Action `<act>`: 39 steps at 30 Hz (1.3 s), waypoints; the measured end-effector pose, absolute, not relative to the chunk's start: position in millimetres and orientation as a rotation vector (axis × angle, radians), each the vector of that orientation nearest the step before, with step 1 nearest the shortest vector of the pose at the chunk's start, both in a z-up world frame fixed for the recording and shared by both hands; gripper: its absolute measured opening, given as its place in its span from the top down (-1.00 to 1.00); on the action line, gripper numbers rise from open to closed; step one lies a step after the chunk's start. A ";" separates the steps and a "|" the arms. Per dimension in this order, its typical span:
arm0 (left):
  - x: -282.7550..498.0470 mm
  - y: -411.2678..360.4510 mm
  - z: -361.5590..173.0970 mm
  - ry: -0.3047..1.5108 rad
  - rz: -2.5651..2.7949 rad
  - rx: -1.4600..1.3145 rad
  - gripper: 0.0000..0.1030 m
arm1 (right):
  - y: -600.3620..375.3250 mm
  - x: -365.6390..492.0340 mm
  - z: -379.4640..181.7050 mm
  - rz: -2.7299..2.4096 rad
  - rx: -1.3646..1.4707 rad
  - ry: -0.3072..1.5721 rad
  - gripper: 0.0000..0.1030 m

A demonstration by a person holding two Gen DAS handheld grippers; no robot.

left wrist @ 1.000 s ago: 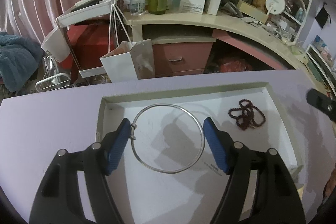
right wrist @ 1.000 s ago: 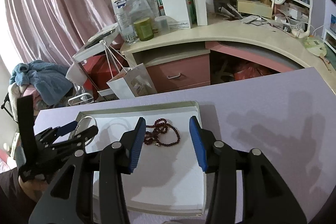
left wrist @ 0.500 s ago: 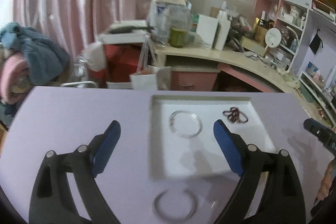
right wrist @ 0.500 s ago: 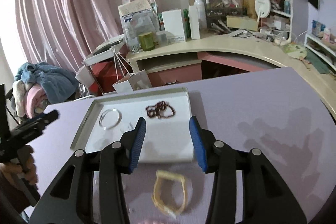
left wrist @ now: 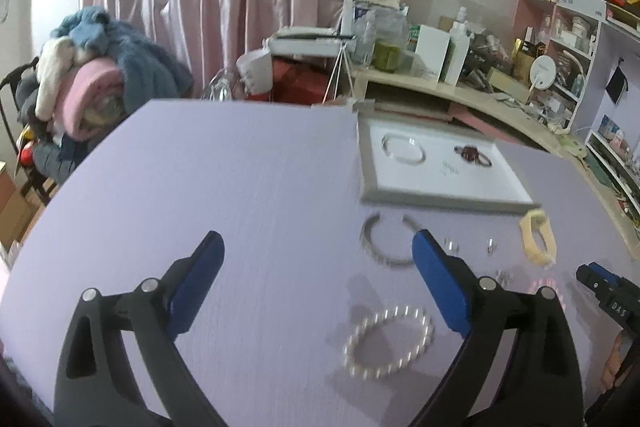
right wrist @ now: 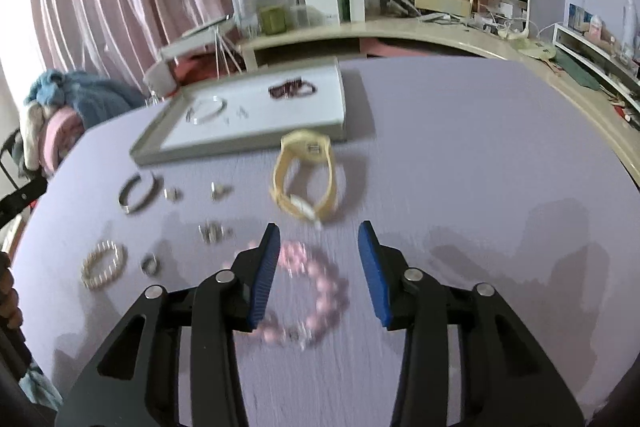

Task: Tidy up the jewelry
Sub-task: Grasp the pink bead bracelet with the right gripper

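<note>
A white tray (left wrist: pixel 436 197) (right wrist: pixel 256 137) on the purple table holds a silver bangle (left wrist: pixel 403 148) (right wrist: pixel 206 109) and a dark red bead string (left wrist: pixel 472 155) (right wrist: pixel 291 89). Loose on the table lie a silver cuff (left wrist: pixel 386 241) (right wrist: pixel 138 193), a pearl bracelet (left wrist: pixel 388 345) (right wrist: pixel 102 265), a yellow watch (left wrist: pixel 538 235) (right wrist: pixel 306 175), a pink bead bracelet (right wrist: pixel 308 297) and several small rings (right wrist: pixel 212 231). My left gripper (left wrist: pixel 318 281) is open and empty above the table, left of the pearls. My right gripper (right wrist: pixel 318 273) is open and empty, over the pink bracelet.
A cluttered curved desk (right wrist: pixel 400 27) with boxes and bottles stands behind the table. A chair piled with clothes (left wrist: pixel 92 83) is at the far left. Shelves (left wrist: pixel 580 39) line the right wall. The table's right edge (right wrist: pixel 592 131) curves near the desk.
Both grippers have pulled back from the tray toward the table's near side. The left one left the silver bangle lying in the tray. The loose jewelry has come into view.
</note>
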State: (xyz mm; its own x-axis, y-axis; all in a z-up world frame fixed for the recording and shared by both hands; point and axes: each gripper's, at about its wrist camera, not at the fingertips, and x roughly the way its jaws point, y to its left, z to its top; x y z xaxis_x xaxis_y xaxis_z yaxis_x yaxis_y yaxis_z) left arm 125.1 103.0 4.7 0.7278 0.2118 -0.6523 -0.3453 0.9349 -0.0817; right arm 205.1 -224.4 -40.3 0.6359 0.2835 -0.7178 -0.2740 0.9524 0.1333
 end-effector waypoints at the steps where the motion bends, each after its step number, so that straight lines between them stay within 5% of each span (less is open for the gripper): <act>1: 119.0 101.9 1.8 0.696 0.311 -0.205 -0.85 | -225.7 202.7 -42.4 0.316 0.011 0.829 0.26; 5: 100.2 95.1 -9.6 0.719 0.311 -0.199 -0.85 | -232.1 197.6 -55.8 0.305 0.030 0.879 0.39; 19: 73.5 82.6 -17.6 0.722 0.286 -0.182 -0.88 | -215.7 203.9 -76.4 0.284 -0.057 0.931 0.40; 21: 74.3 82.7 -19.4 0.729 0.284 -0.180 -0.88 | -212.1 200.5 -77.3 0.276 -0.118 0.913 0.73; 32: 104.4 81.6 -40.3 0.806 0.239 -0.142 -0.87 | -223.0 192.3 -45.5 0.324 0.000 0.876 0.73; 39: 117.6 78.0 -50.1 0.832 0.208 -0.113 -0.60 | -224.3 194.7 -25.7 0.350 0.069 0.849 0.73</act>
